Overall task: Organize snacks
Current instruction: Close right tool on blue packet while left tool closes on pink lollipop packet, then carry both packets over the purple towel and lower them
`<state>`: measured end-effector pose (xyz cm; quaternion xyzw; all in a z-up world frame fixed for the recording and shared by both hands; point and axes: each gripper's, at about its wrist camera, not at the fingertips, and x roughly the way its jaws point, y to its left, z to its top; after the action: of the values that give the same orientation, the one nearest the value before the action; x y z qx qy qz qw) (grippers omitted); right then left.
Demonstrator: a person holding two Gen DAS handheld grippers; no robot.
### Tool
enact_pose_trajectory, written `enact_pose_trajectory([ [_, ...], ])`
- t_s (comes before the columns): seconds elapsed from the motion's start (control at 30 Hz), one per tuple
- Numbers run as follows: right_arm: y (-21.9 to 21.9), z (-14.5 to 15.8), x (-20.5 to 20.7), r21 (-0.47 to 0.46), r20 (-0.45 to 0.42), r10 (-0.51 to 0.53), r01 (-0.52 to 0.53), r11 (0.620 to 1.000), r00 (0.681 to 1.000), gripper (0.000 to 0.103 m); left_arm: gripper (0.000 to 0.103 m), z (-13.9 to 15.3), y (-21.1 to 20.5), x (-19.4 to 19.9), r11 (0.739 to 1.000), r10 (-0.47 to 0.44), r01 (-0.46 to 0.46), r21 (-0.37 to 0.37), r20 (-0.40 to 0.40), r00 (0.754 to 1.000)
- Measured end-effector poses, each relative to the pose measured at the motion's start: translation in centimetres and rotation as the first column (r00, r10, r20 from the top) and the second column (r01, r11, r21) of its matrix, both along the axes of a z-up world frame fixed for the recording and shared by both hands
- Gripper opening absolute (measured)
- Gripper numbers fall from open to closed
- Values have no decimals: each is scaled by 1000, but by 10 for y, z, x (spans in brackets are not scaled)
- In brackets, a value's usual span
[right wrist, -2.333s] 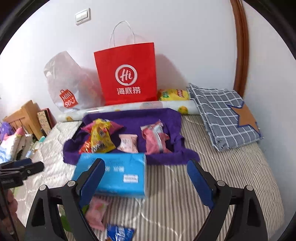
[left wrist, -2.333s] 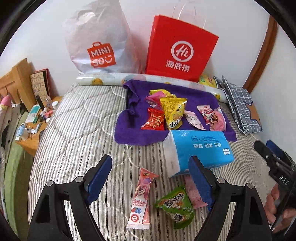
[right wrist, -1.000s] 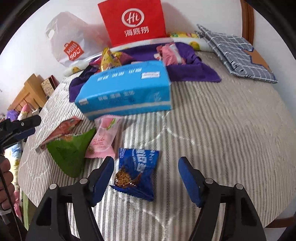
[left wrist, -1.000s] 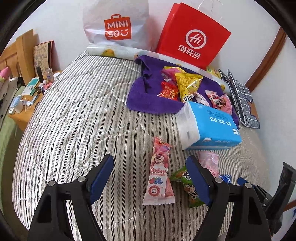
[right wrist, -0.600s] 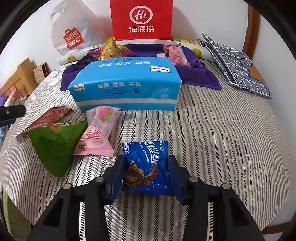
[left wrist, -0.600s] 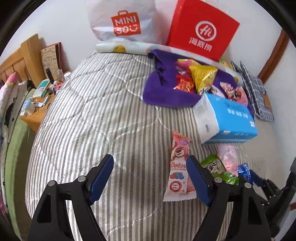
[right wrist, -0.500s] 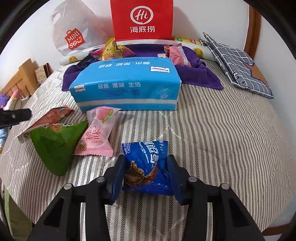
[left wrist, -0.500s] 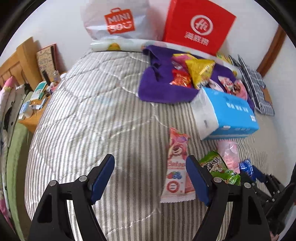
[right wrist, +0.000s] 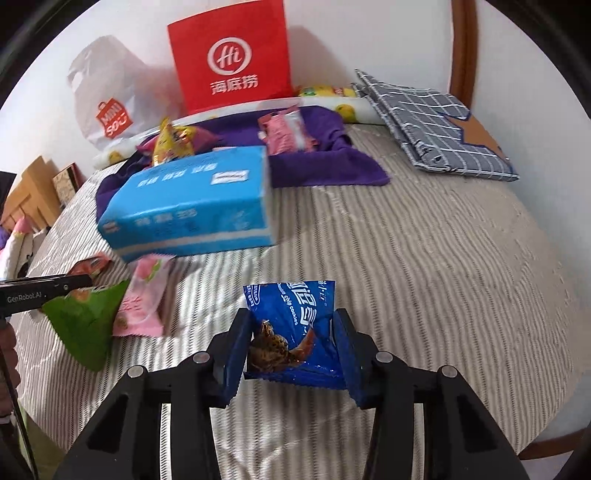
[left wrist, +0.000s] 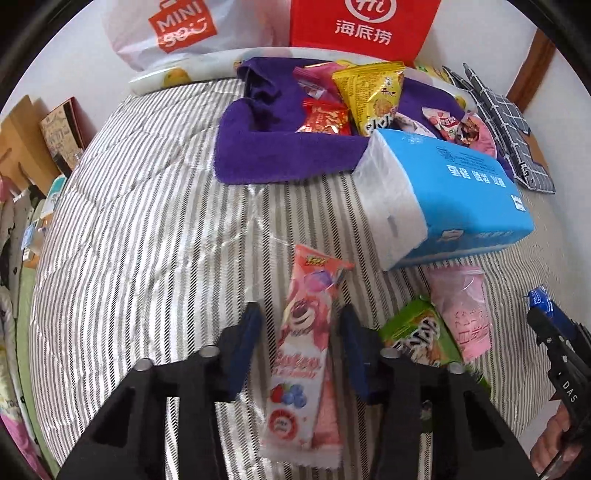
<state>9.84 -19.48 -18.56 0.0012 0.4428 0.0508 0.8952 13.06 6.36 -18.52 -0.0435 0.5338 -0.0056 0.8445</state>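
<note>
The right gripper (right wrist: 291,345) pinches a glossy blue cookie packet (right wrist: 295,325) between its 2 blue pads, one on each side edge; the crinkled foil looks lifted clear of the striped quilt (right wrist: 424,266), tilted up toward the camera. The left gripper (left wrist: 301,349) points down and forward, its fingers (left wrist: 245,345) partly closed on either side of a long pink wafer packet (left wrist: 306,354) that lies flat on the quilt; narrow gaps show on both sides, so the pads look apart from the wrapper.

Just right of the wafer packet sit a green pouch (left wrist: 421,338), puffy and wedge-shaped, and a flat pale pink sachet (left wrist: 461,306), touching each other. Past them lies a soft rectangular tissue pack (left wrist: 450,199) in blue film, with one white end toward the left gripper.

Farther back, a fuzzy purple towel (left wrist: 273,147) carries a heap of packets, among them a yellow bag (left wrist: 373,92) and a small red one (left wrist: 327,120). A red paper bag (right wrist: 232,59) and a white plastic bag (left wrist: 173,29) stand against the wall.

The quilt is bare to the left of the wafer packet and to the right of the cookie packet, up to the bed's rounded edge.
</note>
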Motion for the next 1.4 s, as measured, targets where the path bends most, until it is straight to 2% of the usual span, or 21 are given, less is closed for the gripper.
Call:
enact_pose_trajectory([
  [0.1, -5, 3, 3, -3, 5, -11, 11, 1000, 1000, 43, 26, 1, -4, 2, 1000, -6, 6, 16, 2, 1000],
  [0.2, -7, 5, 3, -7, 14, -16, 16, 1000, 1000, 43, 23, 1, -8, 3, 1000, -14, 14, 19, 5, 1000],
  [0.63, -11, 14, -3, -17, 35, -28, 28, 999, 999, 43, 22, 4, -5, 2, 1000, 4, -3, -10, 16, 1000],
  [1.4, -9, 44, -16, -20, 112, -21, 24, 1000, 994, 43, 22, 47, -6, -21, 999, 0, 4, -40, 111, 994],
])
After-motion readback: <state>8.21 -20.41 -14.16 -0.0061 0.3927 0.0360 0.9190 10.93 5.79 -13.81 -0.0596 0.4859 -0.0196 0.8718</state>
